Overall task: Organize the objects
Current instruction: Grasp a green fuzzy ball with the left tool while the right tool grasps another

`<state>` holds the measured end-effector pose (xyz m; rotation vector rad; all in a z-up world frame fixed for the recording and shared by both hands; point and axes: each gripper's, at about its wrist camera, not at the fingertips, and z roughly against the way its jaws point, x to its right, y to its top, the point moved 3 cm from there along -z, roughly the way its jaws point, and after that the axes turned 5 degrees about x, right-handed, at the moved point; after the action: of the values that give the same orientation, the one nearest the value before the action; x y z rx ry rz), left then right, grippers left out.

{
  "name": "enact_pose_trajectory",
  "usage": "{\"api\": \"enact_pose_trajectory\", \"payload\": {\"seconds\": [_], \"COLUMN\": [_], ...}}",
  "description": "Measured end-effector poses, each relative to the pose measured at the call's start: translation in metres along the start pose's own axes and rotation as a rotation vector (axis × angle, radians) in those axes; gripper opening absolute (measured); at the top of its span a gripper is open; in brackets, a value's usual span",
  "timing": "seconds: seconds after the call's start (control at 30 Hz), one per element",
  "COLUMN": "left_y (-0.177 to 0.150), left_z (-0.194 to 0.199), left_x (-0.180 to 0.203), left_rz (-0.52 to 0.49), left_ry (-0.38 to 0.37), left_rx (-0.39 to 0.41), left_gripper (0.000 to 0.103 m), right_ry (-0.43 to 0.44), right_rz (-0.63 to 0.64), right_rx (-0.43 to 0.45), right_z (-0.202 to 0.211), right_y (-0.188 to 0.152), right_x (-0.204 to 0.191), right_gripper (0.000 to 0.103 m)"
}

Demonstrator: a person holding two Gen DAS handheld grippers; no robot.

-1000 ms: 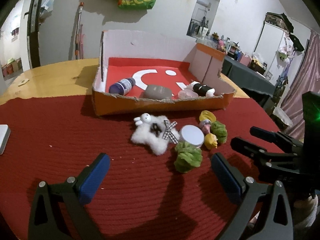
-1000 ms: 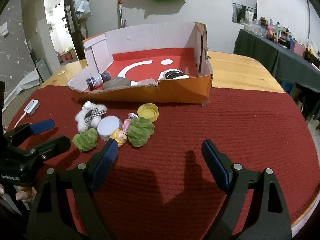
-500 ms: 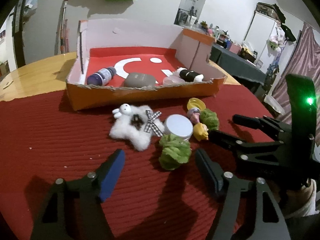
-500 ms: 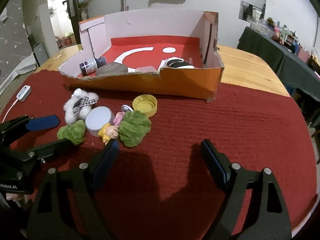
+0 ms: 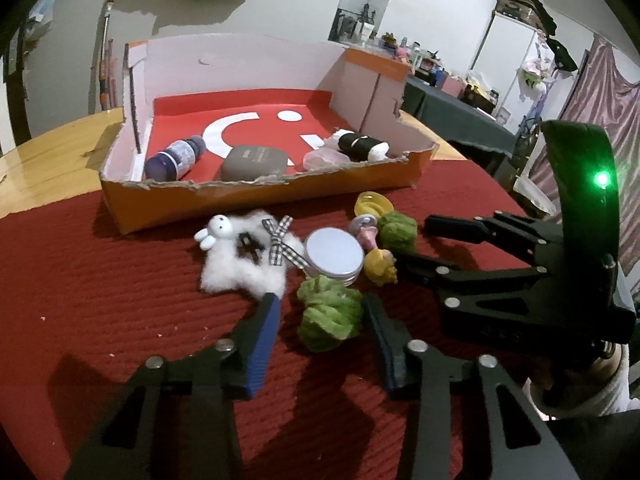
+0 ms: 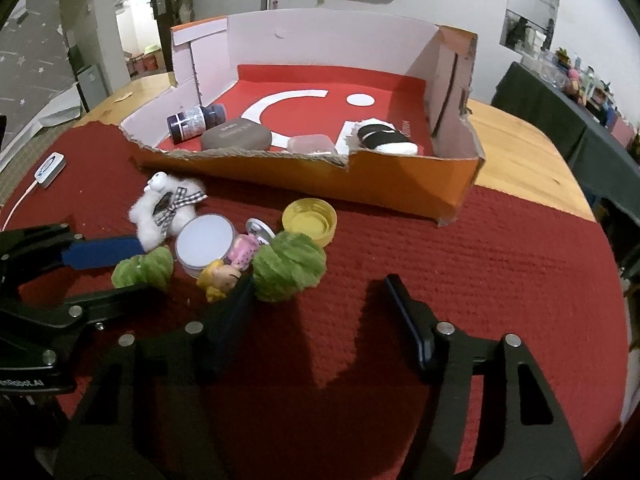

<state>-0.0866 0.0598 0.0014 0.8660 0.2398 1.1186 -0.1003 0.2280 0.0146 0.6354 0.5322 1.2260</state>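
Loose items lie on the red mat (image 5: 100, 300) in front of an orange cardboard box (image 5: 260, 200): a white fluffy toy (image 5: 244, 268) with a checked bow, a round tin (image 5: 334, 256), a yellow cap (image 5: 372, 204), a small yellow-haired doll (image 5: 380, 266) and two green pom-poms. My left gripper (image 5: 320, 304) straddles the near green pom-pom (image 5: 328, 316); its jaws are closing, with a gap still showing on the left side. My right gripper (image 6: 316, 292) is closing too, with nothing between its fingers. The other green pom-pom (image 6: 288, 266) sits just ahead of its left fingertip (image 6: 240, 292).
Inside the box lie a dark bottle (image 5: 176, 158), a grey case (image 5: 254, 162), a pinkish clear box (image 5: 324, 158) and a black-and-white roll (image 5: 362, 146). A white device on a cable (image 6: 50, 164) rests at the mat's left edge. Bare wooden table (image 6: 516, 160) lies beyond the mat.
Both grippers' jaws have narrowed. The left gripper came forward until its fingers stand either side of the near green pom-pom. The right gripper moved closer to the other pom-pom.
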Motion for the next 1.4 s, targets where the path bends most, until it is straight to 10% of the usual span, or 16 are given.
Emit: {"api": "enact_pose_trajectory", "payload": {"seconds": [0.47,1.4], "left_y": [0.0,0.021], "left_z": [-0.003,0.019], "left_x": [0.002,0.006], "left_rz": [-0.007,-0.035], "left_ry": [-0.038,-0.016], "left_rx": [-0.017,0.062], "left_gripper": [0.031,0.03], "right_ry": [0.052,0.051], "right_rz": [0.016,0.036], "right_rx": [0.013,0.095], "right_z": [-0.005,0.034], "right_y": [0.008,0.021], "right_x": [-0.008,-0.015], "right_gripper": [0.034,0.032]}}
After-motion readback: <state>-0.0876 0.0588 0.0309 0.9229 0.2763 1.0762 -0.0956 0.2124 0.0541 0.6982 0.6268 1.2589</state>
